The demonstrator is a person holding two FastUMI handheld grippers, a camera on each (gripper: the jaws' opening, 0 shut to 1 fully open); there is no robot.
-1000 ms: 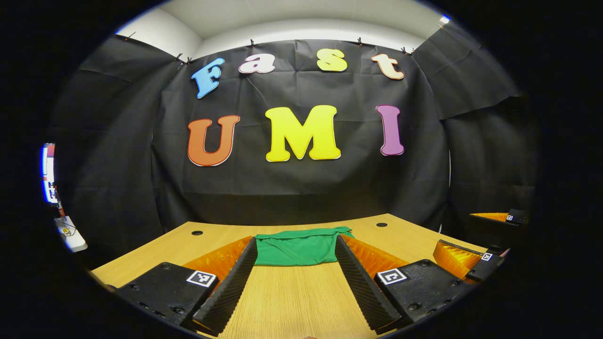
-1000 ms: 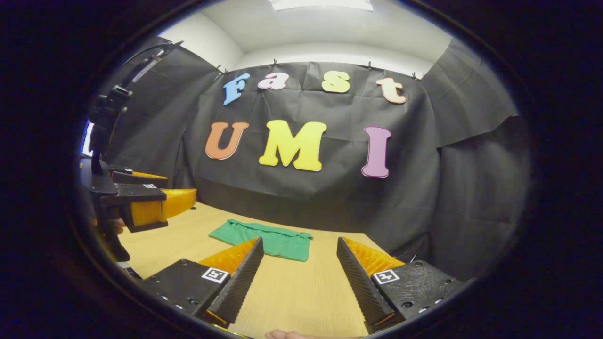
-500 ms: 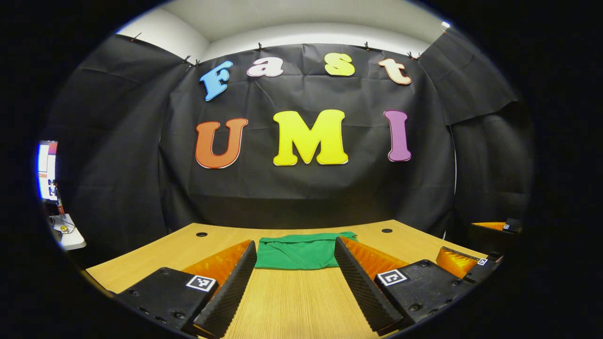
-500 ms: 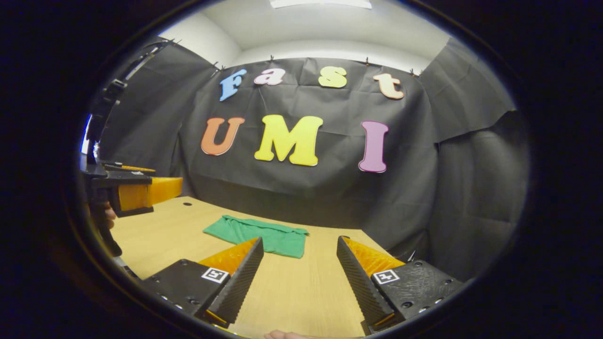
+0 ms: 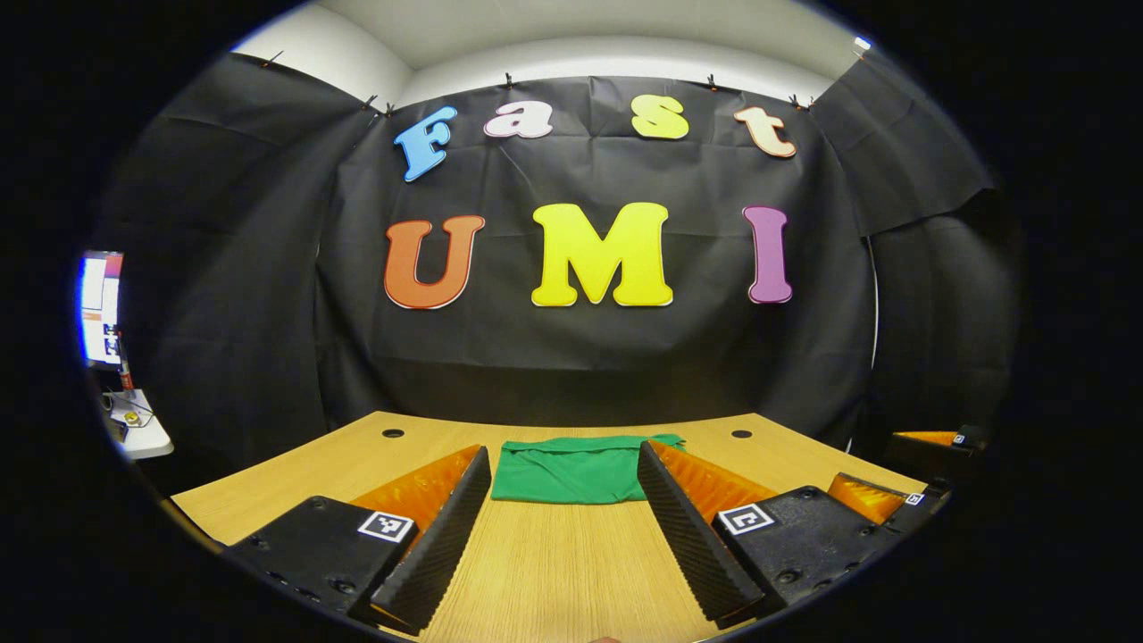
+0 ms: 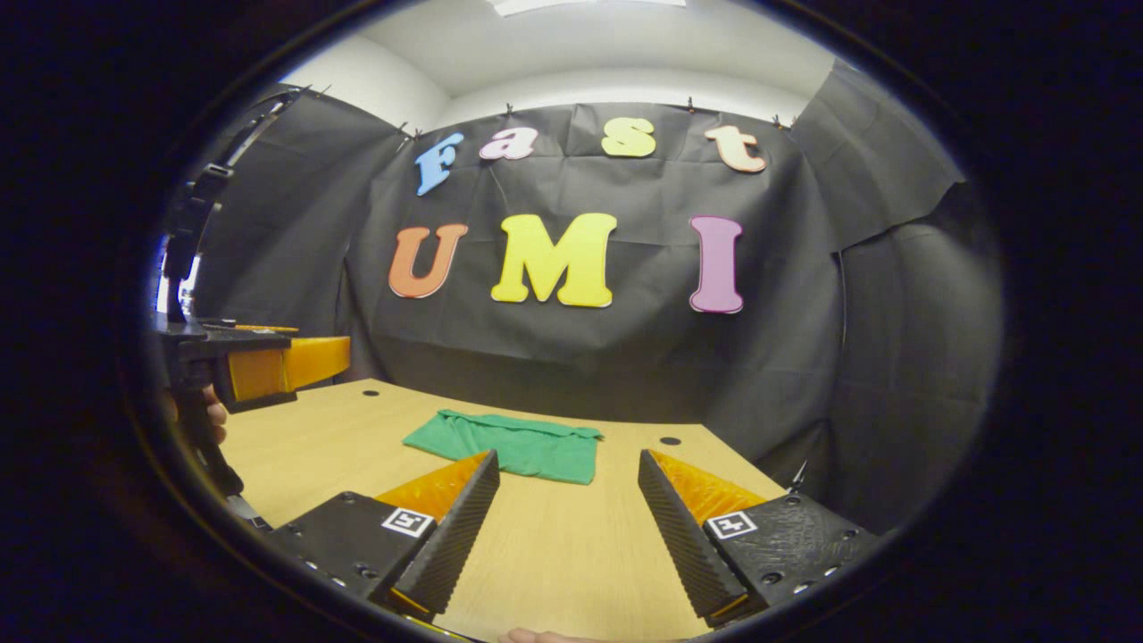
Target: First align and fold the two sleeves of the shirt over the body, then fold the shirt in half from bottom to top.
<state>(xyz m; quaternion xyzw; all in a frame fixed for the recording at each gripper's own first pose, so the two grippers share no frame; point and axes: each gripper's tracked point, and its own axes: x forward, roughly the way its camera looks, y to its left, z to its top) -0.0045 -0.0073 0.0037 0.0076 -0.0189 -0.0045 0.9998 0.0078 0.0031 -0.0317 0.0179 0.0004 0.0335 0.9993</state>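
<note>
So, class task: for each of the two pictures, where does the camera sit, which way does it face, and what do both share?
Left gripper view: rides the left gripper, low over the table, facing the green shirt; own open fingers at bottom, right gripper at right.
Right gripper view: rides the right gripper, facing the shirt from its right; open fingers, left gripper, a hand.
Shared: shirt, table, both grippers.

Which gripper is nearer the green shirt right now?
Roughly even, left perhaps nearer. Left gripper faces the green shirt squarely; right gripper sits off to its right, both open, not touching.
</note>
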